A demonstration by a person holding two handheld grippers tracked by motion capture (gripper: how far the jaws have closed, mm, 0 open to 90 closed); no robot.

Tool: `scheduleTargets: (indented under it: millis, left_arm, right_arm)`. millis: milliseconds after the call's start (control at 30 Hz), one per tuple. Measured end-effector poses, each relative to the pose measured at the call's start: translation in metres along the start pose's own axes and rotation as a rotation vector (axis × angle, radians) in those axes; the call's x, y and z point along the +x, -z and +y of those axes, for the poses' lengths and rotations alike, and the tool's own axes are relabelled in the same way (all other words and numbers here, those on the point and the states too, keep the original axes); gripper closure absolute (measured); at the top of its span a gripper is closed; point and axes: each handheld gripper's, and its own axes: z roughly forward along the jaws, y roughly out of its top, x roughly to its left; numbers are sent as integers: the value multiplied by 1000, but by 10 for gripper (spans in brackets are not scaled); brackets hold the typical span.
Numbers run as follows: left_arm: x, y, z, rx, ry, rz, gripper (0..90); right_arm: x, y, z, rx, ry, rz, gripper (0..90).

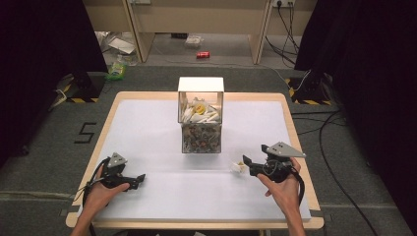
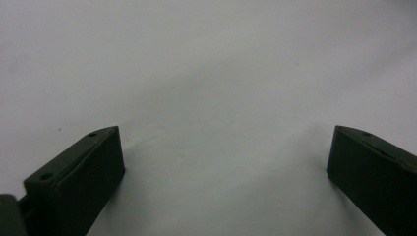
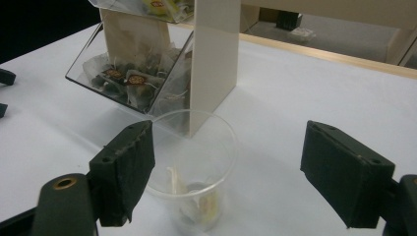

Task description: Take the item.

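A clear plastic cup (image 3: 196,162) stands upright on the white table cover (image 1: 162,137) with a tea bag (image 3: 204,204) at its bottom. My right gripper (image 3: 226,147) is open around the cup. Its left jaw sits close to the cup's rim and its right jaw stands well clear. In the high view the cup (image 1: 239,167) is just left of the right gripper (image 1: 247,164), near the table's right side. My left gripper (image 1: 140,179) rests low at the front left. It is open with nothing between its jaws (image 2: 223,142), only bare cover.
A white tea bag dispenser (image 1: 200,115) stands at the table's middle, its clear lower tray (image 3: 128,76) full of bags, just behind the cup. The wooden table edge (image 1: 295,132) runs along the right. Cables (image 1: 334,147) lie on the floor at the right.
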Motion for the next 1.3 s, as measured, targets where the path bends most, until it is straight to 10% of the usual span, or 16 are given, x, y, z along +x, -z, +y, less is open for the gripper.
scheduleTargets:
  millis: [1300]
  left_arm:
    - [0,0,0,0,-1,1,1]
  right_arm:
    - [-18,18,-63,97,-63,-63,196]
